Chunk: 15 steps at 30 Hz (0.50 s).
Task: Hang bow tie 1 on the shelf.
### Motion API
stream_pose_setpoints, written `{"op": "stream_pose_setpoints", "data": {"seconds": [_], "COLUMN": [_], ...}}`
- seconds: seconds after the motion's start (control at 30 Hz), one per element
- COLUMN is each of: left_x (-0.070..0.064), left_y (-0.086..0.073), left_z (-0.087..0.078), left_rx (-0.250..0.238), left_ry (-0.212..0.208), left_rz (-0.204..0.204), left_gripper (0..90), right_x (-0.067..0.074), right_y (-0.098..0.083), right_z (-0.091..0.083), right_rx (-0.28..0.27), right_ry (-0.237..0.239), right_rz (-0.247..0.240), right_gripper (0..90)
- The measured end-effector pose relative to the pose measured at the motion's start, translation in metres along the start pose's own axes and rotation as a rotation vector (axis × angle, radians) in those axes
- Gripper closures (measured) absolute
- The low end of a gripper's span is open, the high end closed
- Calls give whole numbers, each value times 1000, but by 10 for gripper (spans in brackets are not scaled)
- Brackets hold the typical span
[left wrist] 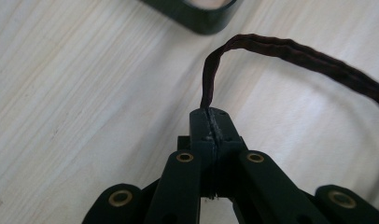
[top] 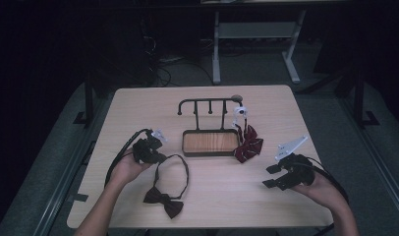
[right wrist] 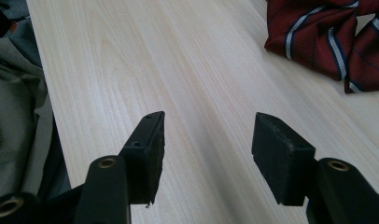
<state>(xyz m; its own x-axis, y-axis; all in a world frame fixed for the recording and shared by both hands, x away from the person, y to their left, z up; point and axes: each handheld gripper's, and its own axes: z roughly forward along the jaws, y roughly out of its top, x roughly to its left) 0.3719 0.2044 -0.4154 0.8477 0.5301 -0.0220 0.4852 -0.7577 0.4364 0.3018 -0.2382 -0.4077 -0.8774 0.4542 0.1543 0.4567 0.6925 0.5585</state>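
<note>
1. While the left gripper [left wrist: 211, 122] has its jaws clamped together on the thin dark neck strap [left wrist: 290, 49] of the dark maroon fabric bow tie [top: 163, 200], only a sliver of strap sits between the tips, so a tug could pull it free.
2. The bow itself lies on the pale wooden table [top: 266, 105] near the front edge, with the strap looping up to the left gripper; lifting fast could set it swinging.
3. Beyond sits the black metal hook stand with a wooden tray base [top: 210, 141]; a dragged strap might snag it or tip it.
4. A red striped bow tie [top: 247, 143] hangs at the stand's right end and could get knocked off.
5. Over at the right, the right gripper [right wrist: 207, 140] holds its jaws apart and empty above the table.
</note>
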Motion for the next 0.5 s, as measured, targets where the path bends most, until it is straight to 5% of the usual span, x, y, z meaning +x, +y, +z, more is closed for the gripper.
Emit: {"op": "stream_pose_setpoints", "data": {"seconds": [0.5], "left_x": [-7], "left_y": [3], "left_z": [-22], "left_rx": [-3], "left_ry": [-13], "left_rz": [40], "left_gripper": [893], "right_x": [0], "right_y": [0], "right_z": [-1], "right_rx": [-2], "right_ry": [-4], "right_rz": [-2], "right_gripper": [438]}}
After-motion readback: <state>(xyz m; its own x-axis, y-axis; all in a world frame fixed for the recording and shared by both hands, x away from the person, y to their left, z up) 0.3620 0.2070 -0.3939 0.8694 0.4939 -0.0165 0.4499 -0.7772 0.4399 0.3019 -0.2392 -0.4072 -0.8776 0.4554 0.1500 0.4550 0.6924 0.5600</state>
